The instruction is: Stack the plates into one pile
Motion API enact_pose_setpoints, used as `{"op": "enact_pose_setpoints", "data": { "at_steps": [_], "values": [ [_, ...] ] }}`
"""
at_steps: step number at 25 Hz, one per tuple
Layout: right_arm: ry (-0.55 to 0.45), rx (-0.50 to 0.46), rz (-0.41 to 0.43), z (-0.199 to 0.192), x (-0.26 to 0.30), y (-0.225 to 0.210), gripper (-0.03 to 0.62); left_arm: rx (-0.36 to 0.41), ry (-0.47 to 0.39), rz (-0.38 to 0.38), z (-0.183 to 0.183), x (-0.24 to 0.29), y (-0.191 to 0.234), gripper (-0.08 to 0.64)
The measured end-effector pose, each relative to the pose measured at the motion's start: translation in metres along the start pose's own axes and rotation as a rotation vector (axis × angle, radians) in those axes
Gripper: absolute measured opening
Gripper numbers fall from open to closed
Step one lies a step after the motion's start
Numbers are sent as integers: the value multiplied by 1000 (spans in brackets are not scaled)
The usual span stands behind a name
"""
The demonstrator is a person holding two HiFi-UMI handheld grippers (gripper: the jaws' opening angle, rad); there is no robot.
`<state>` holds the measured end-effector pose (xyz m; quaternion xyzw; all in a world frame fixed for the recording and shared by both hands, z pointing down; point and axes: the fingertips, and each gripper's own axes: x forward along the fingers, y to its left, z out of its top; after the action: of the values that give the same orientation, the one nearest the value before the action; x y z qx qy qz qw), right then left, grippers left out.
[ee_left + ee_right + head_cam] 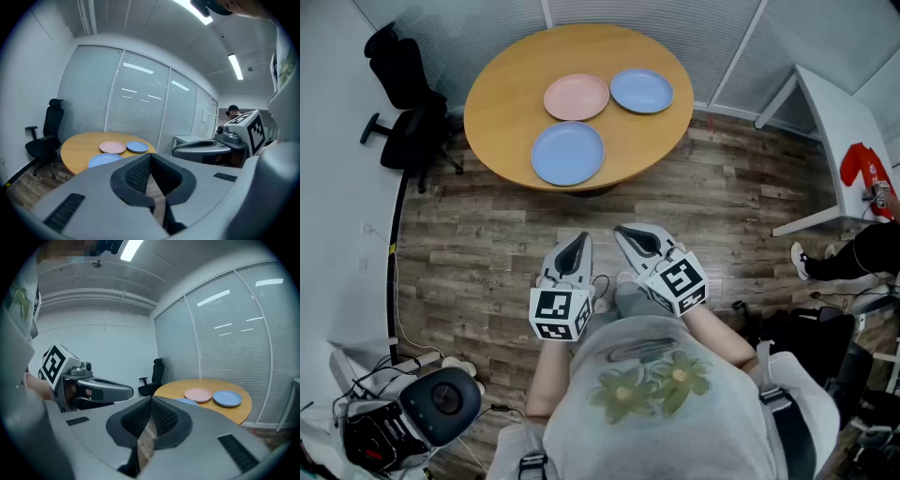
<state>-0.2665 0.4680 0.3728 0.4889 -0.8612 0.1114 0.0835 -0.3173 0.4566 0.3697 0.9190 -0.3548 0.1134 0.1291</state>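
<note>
Lying singly on the round counter (502,89), the large blue plate (568,153) near its front edge, the pink plate (577,97) and the smaller blue plate (641,91) just beside it farther back are all unstacked. The left hand-held gripper (578,246) and right hand-held gripper (636,239) are closed and empty, well apart from the counter.

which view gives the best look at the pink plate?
Head view: the pink plate shows whole from above on the round table. Both gripper views show it only small, far off and nearly edge-on.
</note>
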Motion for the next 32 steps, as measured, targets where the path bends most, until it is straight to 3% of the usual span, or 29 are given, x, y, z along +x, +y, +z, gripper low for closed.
{"op": "enact_pose_setpoints", "data": {
  "at_steps": [7,14,20,26,32],
  "values": [
    [7,45,68,-3,7,-23,43,-19,31,12,4,32,1,14],
    [44,20,126,-11,24,-52,43,-25,27,49,9,69,9,15],
    [58,-8,136,-10,28,-80,43,-54,24,100,8,88,13,14],
    [102,34,105,-24,45,-95,44,-75,59,122,-2,94,28,14],
    [142,41,129,-29,62,-103,44,-86,102,138,-10,108,46,15]
  ]
}}
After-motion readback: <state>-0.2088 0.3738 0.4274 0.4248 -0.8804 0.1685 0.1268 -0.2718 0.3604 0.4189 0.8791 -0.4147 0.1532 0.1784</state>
